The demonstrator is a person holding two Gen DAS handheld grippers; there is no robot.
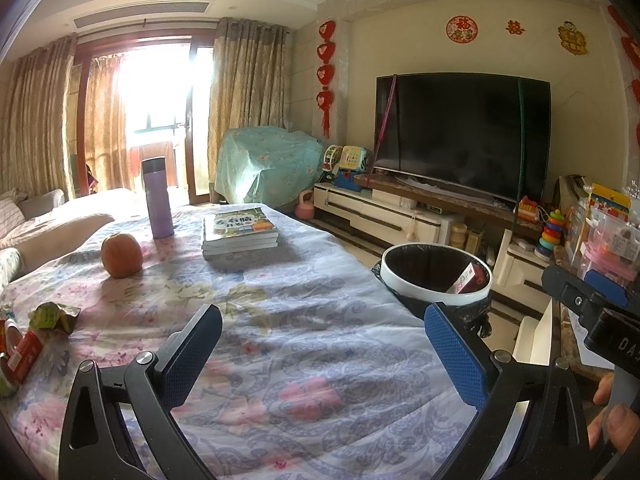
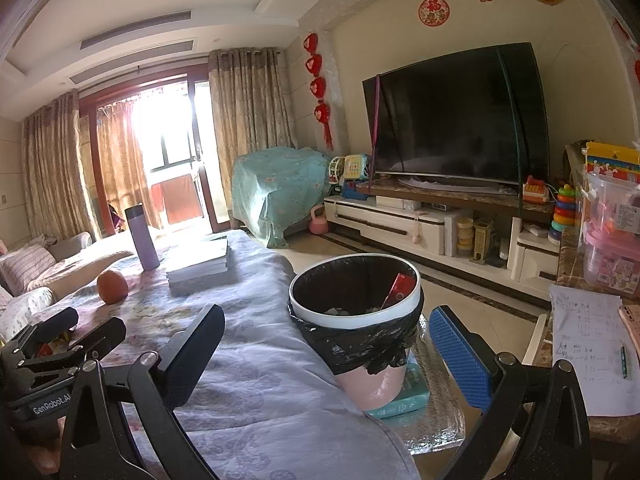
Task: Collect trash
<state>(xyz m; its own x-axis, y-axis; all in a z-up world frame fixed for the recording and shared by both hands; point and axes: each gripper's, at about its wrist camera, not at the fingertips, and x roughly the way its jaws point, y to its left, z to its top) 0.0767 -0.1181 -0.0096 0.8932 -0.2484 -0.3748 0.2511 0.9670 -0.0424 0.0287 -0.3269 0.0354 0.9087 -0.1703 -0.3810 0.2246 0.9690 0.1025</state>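
In the left wrist view my left gripper hangs open over the floral tablecloth, nothing between its fingers. A crumpled green wrapper and a red carton lie on the cloth at the far left, well left of the fingers. The pink trash bin with a black liner stands past the table's right edge and holds a red carton and scraps. My right gripper is open just in front of the bin, empty. The bin also shows in the left view, beyond the right finger.
An orange, a purple flask and stacked books sit farther back on the table. The bin rests on a teal pack. A written sheet and plastic boxes lie on the counter at right. A TV fills the wall.
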